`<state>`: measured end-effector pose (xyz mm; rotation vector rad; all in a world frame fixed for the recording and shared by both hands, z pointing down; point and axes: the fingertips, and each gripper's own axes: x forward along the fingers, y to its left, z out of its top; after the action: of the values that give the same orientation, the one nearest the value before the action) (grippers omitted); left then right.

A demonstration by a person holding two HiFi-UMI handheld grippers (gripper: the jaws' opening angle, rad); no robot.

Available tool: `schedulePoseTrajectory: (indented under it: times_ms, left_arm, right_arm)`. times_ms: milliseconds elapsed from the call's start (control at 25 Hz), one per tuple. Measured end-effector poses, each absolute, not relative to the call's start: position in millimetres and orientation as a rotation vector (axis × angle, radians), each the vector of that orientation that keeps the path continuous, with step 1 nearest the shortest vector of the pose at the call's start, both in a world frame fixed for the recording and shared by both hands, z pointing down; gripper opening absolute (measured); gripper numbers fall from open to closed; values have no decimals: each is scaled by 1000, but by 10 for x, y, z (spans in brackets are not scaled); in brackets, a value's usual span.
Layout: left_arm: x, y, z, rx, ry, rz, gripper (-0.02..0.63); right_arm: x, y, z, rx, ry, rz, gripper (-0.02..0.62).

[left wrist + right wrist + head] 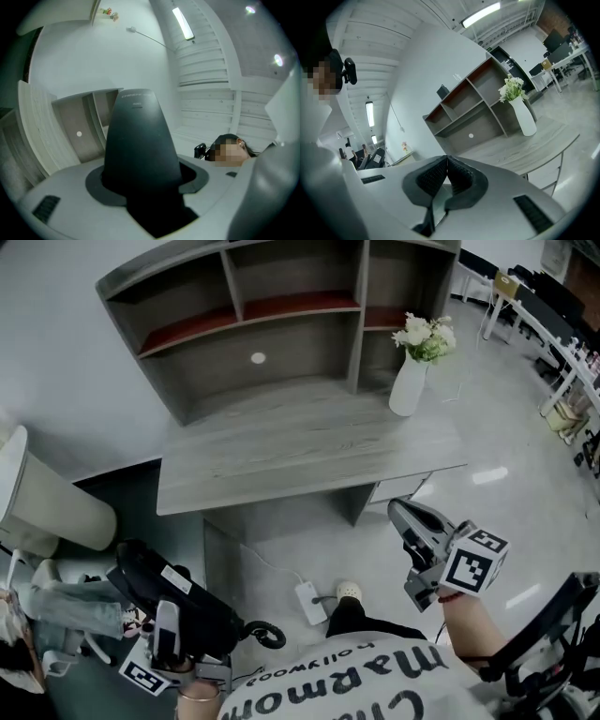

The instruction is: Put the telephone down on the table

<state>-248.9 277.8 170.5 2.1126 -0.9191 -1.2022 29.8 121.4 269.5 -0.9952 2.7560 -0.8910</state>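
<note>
The black telephone [141,575] hangs low at the bottom left of the head view, off the grey desk [309,442], with its coiled cord [267,635] trailing to the right. My left gripper [172,613] is shut on it. In the left gripper view the telephone [136,140] fills the space between the jaws and hides the fingertips of the left gripper [140,183]. My right gripper [401,512] hovers at the right, just off the desk's front right corner. In the right gripper view the ribbed pads of the right gripper [446,161] meet with nothing between them.
The desk carries a shelf unit [272,315] at its back and a white vase of flowers [408,385] at its right end. A white power strip [311,603] lies on the floor under the desk. A pale rounded seat [56,507] stands at left, more desks [553,324] at upper right.
</note>
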Motion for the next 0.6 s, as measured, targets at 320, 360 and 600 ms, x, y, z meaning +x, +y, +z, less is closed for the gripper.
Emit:
schedulePoseTrajectory:
  times_ms: [320, 360, 600]
  left_arm:
    - [-2288, 2117, 1902, 2035, -967, -1182, 281]
    - [-2257, 2033, 1933, 2028, -967, -1176, 279]
    - [-2109, 1546, 2032, 1994, -968, -1166, 279]
  right_arm:
    - [238, 552, 2881, -918, 2809, -962, 11]
    - [237, 479, 2914, -912, 2815, -975, 12]
    - [256, 101, 3061, -875, 2841, -1048, 11]
